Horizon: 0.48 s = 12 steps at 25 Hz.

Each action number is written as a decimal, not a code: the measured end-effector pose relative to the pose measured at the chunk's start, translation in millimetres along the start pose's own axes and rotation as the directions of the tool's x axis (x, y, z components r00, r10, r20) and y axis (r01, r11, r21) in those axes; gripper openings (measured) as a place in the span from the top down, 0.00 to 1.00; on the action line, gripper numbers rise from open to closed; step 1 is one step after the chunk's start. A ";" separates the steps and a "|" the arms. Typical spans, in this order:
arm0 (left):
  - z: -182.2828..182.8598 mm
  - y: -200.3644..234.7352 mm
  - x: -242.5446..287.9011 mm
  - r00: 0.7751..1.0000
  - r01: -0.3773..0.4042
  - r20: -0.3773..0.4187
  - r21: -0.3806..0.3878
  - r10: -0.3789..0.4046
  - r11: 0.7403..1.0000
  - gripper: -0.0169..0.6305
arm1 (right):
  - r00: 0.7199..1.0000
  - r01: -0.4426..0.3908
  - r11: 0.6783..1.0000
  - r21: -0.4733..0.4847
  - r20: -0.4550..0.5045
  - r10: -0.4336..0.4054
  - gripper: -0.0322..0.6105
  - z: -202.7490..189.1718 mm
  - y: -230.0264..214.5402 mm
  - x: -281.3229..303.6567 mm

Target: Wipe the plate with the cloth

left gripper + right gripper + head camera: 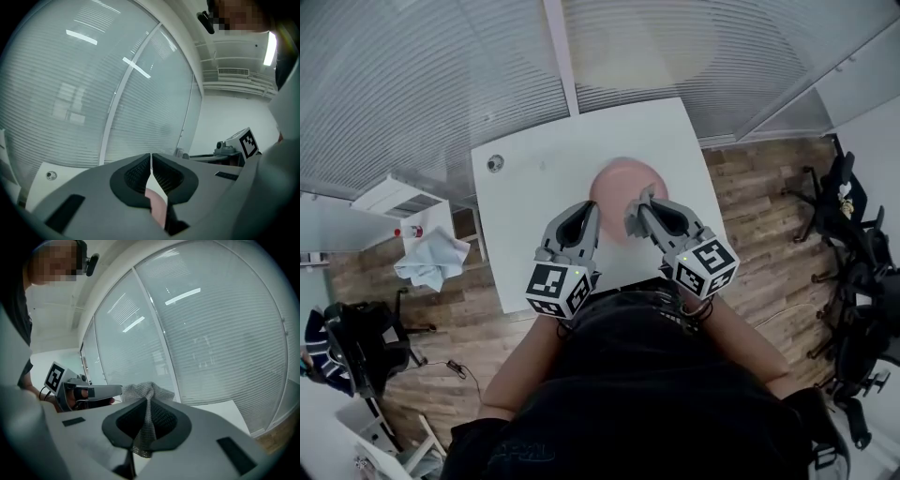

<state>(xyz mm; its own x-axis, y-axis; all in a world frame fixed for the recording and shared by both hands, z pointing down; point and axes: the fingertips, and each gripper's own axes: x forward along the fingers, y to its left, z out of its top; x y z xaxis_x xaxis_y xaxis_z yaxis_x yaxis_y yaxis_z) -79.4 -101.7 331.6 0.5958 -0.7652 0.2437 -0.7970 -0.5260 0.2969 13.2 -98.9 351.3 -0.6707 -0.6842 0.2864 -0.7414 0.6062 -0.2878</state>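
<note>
The plate [623, 183], pink and round, lies flat on the white table [534, 216], near its front edge and just ahead of both tools; in the left gripper view a strip of it [158, 206] shows through the gap beneath the pads. The cloth [143, 392], a grey mesh, is pinched in the right gripper [147, 404], whose jaws are closed tight on it, with a small bunch standing out past the tips and a tail hanging below. In the head view that gripper [645, 208] hovers over the plate's near rim. The left gripper [151, 161] has its pads pressed together with nothing between them, and sits at the plate's left edge [589, 214]. The likely trouble is the plate sliding: nothing holds it, the table looks smooth, and a sideways push from the cloth could carry it toward the edge. Only a little cloth stands past the tips, so the hard jaws might scrape the plate, or the fold might drag out of the grip.
</note>
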 end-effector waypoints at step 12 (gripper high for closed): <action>-55.9 33.4 40.7 0.981 -0.094 -0.173 -0.044 0.085 0.995 0.94 | 0.994 0.030 0.999 0.015 -0.106 -0.029 0.89 -26.7 -62.6 29.9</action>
<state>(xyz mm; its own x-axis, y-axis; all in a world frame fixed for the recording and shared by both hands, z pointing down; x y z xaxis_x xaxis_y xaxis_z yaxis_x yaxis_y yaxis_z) -76.2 -129.7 403.1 0.5337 -0.7316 0.4241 -0.8445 -0.4345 0.3131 38.9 -146.5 402.3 -0.6479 -0.6547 0.3895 -0.7610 0.5790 -0.2927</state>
